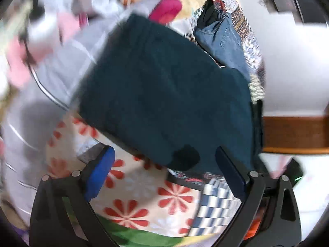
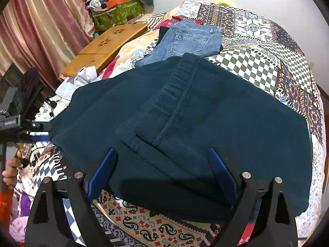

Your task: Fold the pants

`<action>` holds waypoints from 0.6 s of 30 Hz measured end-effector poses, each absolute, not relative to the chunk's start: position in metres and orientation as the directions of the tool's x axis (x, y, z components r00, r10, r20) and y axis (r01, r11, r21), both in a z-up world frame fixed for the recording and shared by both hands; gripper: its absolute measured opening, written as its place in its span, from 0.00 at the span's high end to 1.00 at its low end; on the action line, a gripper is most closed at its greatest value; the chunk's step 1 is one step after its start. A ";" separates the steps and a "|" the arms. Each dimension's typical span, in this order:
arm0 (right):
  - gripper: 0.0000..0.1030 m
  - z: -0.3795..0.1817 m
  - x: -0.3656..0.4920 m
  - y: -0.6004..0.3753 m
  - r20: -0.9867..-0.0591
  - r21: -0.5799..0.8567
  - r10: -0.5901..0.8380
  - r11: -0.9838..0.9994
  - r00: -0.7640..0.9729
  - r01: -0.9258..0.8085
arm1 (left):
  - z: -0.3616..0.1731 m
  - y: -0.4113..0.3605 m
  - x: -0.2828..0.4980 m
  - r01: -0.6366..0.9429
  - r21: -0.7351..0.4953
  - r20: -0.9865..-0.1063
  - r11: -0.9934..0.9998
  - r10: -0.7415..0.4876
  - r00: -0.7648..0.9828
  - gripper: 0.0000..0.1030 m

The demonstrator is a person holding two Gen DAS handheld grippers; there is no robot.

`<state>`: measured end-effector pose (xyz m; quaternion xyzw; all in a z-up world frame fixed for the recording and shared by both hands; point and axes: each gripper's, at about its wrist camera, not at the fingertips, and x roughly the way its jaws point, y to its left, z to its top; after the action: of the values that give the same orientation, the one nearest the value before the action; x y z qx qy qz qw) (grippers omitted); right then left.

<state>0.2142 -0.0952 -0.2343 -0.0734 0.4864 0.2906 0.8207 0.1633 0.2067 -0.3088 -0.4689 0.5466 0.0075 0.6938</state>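
Dark teal fleece pants (image 2: 185,111) lie folded on the patterned quilt (image 2: 257,65), with the ribbed waistband running up the middle of the top layer. My right gripper (image 2: 162,164) is open wide over the near edge of the pants. Its blue pads stand on either side of the folded waistband end without pressing it. In the blurred left wrist view the same pants (image 1: 164,86) fill the centre. My left gripper (image 1: 164,164) is open at their near edge, with its right finger (image 1: 230,170) over the cloth and its left finger over the flowered bedding.
Folded blue jeans (image 2: 185,41) lie just beyond the pants, and appear as jeans (image 1: 224,41) in the left view. A wooden lap desk (image 2: 107,47), white clothes (image 2: 82,78) and a green bag (image 2: 119,12) crowd the left. A hand (image 2: 10,170) shows at the lower left.
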 end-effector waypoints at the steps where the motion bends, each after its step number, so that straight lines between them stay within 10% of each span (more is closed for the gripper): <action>1: 0.11 -0.235 0.214 -0.093 -0.841 0.162 0.405 0.822 0.360 -0.546 | -0.310 0.207 0.165 -0.525 -0.645 -0.763 0.555 -0.505 0.404 0.04; 14: 0.08 -0.237 0.216 -0.093 -0.837 0.181 0.424 0.811 0.347 -0.556 | -0.342 0.196 0.221 -0.507 -0.590 -0.807 0.629 -0.469 0.359 0.03; 18: 0.08 -0.237 0.216 -0.094 -0.834 0.187 0.430 0.810 0.345 -0.556 | -0.330 0.193 0.227 -0.503 -0.518 -0.851 0.691 -0.361 0.381 0.48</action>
<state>0.2161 -0.0939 -0.2369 -0.0647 0.4861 0.3016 0.8177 0.2273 0.1926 -0.3301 -0.3898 0.5544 0.0484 0.7337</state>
